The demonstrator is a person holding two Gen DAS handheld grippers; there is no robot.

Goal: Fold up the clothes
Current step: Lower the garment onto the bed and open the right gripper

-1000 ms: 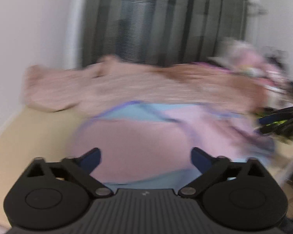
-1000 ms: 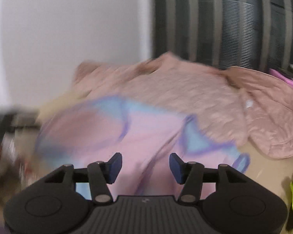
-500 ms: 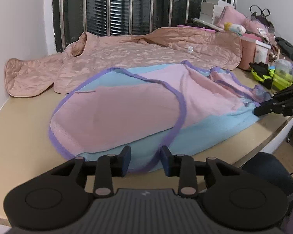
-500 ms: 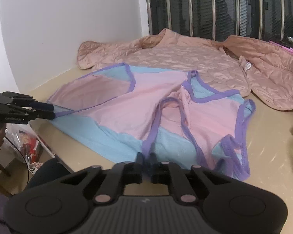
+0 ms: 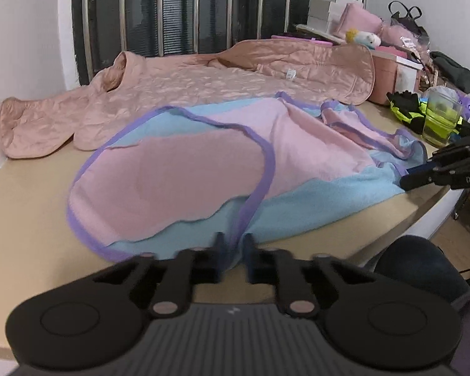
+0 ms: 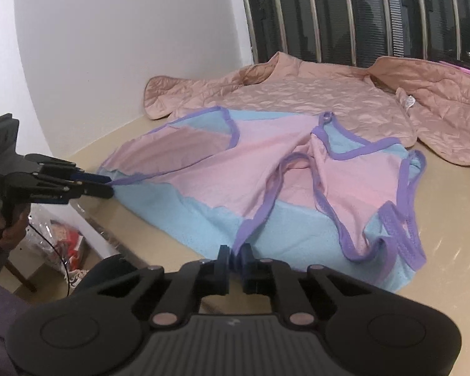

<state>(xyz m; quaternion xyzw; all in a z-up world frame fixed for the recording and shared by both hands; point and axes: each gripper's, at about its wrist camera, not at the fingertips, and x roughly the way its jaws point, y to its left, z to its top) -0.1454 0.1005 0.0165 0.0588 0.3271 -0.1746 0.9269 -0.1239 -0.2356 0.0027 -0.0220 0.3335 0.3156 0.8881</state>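
Both claws had closed since the earlier frame: the left claw [image 5: 235, 250] and right claw [image 6: 234, 258] each pinched the near hem of the pink-and-blue garment [image 5: 203, 169], which stretched away across the desk [image 5: 25, 219] toward upper frame.

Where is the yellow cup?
In the left wrist view, the yellow-green plastic cup stands at the table's right edge, beside the black and neon gloves, just past the pink and blue garment.
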